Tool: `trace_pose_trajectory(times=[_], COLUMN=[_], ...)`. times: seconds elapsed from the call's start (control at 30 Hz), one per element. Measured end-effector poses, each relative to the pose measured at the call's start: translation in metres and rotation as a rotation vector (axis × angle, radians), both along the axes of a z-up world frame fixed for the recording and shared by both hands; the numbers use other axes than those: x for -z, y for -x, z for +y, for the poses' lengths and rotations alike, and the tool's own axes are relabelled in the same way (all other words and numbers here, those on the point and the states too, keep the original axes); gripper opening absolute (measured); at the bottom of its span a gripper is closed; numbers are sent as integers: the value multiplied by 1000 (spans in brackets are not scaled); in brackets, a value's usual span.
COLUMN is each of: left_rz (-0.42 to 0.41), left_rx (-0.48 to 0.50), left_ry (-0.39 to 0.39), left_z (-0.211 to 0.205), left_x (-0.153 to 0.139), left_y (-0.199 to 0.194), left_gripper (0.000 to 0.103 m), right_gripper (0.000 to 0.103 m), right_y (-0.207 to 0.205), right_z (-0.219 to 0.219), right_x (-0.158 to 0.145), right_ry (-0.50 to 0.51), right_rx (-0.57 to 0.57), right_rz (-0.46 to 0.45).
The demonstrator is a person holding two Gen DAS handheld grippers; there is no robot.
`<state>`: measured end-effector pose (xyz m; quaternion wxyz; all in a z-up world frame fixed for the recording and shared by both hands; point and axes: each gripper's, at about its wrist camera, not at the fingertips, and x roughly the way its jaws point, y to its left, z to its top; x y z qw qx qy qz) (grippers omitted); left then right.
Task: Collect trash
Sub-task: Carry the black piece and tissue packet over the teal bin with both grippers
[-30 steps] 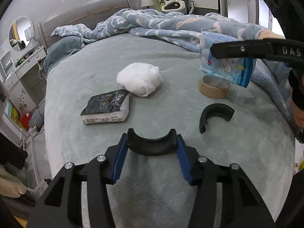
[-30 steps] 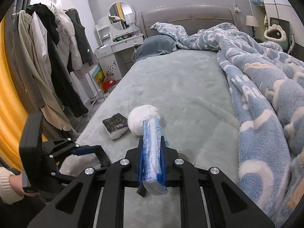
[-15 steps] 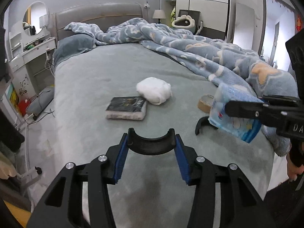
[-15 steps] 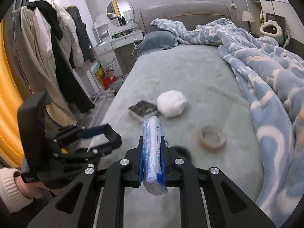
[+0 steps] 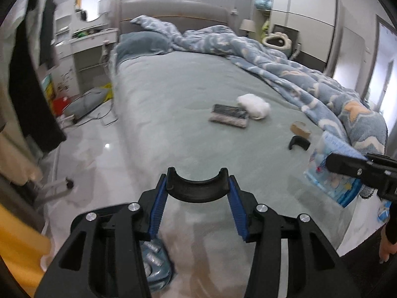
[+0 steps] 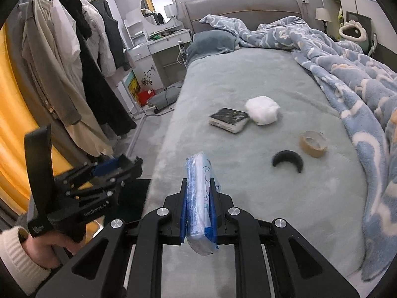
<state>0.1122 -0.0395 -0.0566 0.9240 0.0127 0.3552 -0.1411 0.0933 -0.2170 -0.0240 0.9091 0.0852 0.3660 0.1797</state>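
Note:
My left gripper [image 5: 197, 186] is shut on a black half-ring piece [image 5: 197, 195], held across its blue pads above the bed's near corner. My right gripper [image 6: 198, 191] is shut on a blue-and-white plastic packet [image 6: 199, 198], which stands upright between the pads. The left wrist view shows that packet [image 5: 330, 183] at the right edge. The left gripper [image 6: 116, 167] appears low on the left in the right wrist view, in a person's hand. On the bed lie a second black half-ring [image 6: 287, 161], a brown tape roll [image 6: 313, 144], a white wad [image 6: 261, 110] and a dark book-like pack [image 6: 229, 119].
A grey-green bed [image 6: 248, 79] carries a rumpled blue blanket [image 6: 347, 74] along its right side. Hanging clothes [image 6: 74, 74] and a dressing table [image 6: 161, 49] stand to the left. A dark box-like thing [image 6: 129, 198] sits on the floor by the bed's corner.
Both grippers have drawn back from the things on the bed toward its near left corner, each keeping its load. The bed's things now look smaller and farther off.

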Motion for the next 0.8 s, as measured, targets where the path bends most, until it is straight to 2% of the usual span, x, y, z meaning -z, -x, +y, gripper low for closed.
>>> trace_pose_trajectory(times=[0.23,0.37,0.57,0.8], left_rz=[36,64,123,205], left_rx=[-106,-156,-245,-313], left_ry=[44,56,81,77], left_z=[49,77,121,162], left_x=[3,11,28,55], left_y=[16,20,22,27], left_gripper=[51,51,51,51], right_gripper=[15,15,15,15], right_y=[-1,-1,-7,-9], right_z=[39,66,108,160], right_x=[-6,-7,0,7], right_ry=[-24,20,75,79], right_rx=[-19,-69,-121,-191], right_rz=[7,4,41,72])
